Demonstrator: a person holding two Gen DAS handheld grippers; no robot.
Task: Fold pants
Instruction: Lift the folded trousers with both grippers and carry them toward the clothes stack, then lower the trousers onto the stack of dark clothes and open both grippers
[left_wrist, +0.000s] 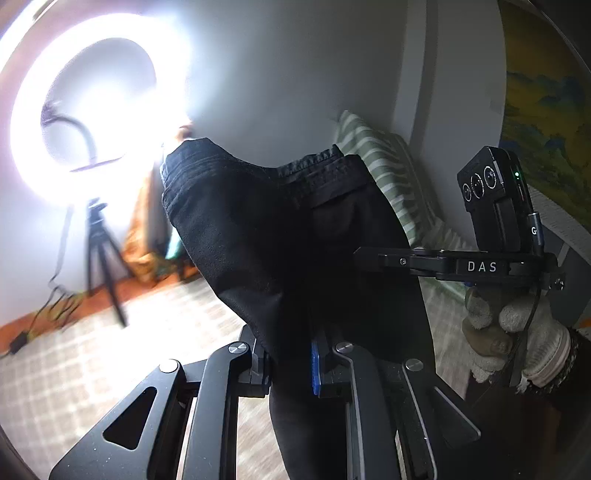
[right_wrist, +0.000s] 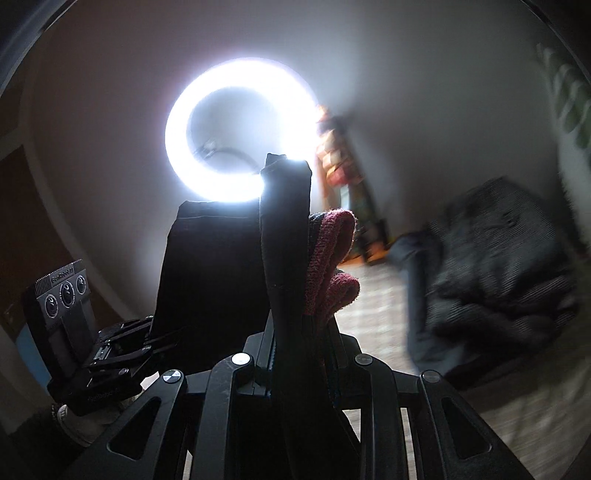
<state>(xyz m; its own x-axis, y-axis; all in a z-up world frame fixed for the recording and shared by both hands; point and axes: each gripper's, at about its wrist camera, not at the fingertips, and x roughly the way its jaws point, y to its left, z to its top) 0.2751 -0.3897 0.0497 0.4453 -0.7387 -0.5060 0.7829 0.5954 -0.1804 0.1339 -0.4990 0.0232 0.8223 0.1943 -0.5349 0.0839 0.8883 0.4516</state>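
Black pants (left_wrist: 266, 236) hang in the air between both grippers, waistband up. My left gripper (left_wrist: 295, 365) is shut on the pants' fabric, which drapes over its fingers. The right gripper (left_wrist: 373, 258) shows in the left wrist view at the right, its fingers reaching into the pants' side, held by a gloved hand (left_wrist: 517, 332). In the right wrist view my right gripper (right_wrist: 299, 354) is shut on a dark edge of the pants (right_wrist: 284, 236) with a red lining or cuff (right_wrist: 332, 258) beside it. The left gripper (right_wrist: 147, 343) shows at the left there, closed on the cloth.
A bright ring light (left_wrist: 92, 110) on a tripod (left_wrist: 103, 251) stands by the white wall. A checked bedcover (left_wrist: 166, 332) lies below. A green striped pillow (left_wrist: 388, 173) leans on the wall. A dark heap of clothes (right_wrist: 491, 280) lies at the right.
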